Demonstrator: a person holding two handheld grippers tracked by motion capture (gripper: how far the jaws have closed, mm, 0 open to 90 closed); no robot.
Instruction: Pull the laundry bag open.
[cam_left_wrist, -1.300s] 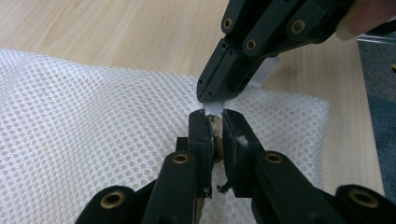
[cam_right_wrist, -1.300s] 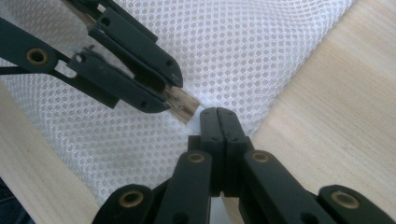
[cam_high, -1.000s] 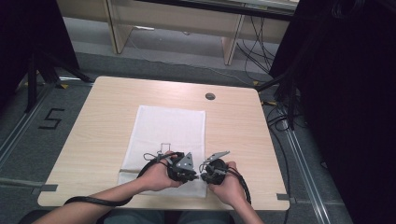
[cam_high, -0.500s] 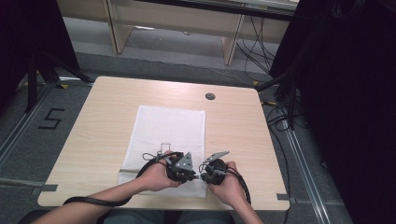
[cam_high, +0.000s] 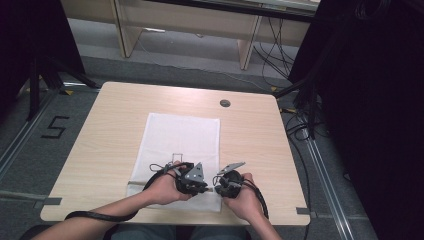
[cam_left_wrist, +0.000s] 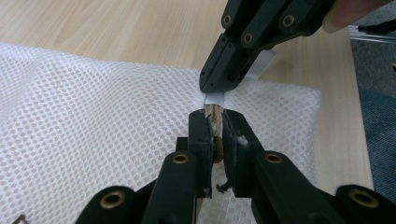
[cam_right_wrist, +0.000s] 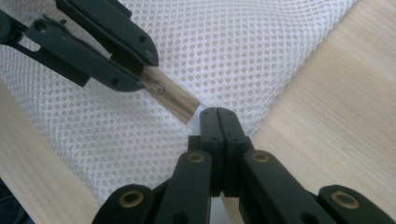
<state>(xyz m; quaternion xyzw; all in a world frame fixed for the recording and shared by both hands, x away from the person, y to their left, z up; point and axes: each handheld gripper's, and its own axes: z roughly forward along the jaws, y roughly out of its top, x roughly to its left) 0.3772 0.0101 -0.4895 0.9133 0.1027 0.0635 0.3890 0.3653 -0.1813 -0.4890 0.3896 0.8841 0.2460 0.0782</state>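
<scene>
At the near edge of the table (cam_high: 115, 130), just right of the middle: left gripper (cam_left_wrist: 214, 116) and right gripper (cam_left_wrist: 212, 86) tip to tip over the near right corner of the mesh bag (cam_high: 182, 135), almost touching. Between the two, a short tan strip (cam_right_wrist: 170, 98), likely the bag's zip, lying flat on the mesh with its long axis running straight from one set of jaws to the other. Left jaws clamped on one end of it, with only a narrow gap between them. Right jaws clenched flat together on a small white tab (cam_left_wrist: 215, 98) at the other end, right where the mesh meets bare wood. Neither hand nearer than the other, each already gripping its end; any coming pull probably along that axis, the ends drawn apart. Left hand (cam_high: 165, 187) low and close to level, pointing right across the corner; right hand (cam_high: 245, 192) facing it, pointing left, tilted down a little. Farther off, the rest of the bag spread flat and lengthwise away from the person, toward the far edge.
</scene>
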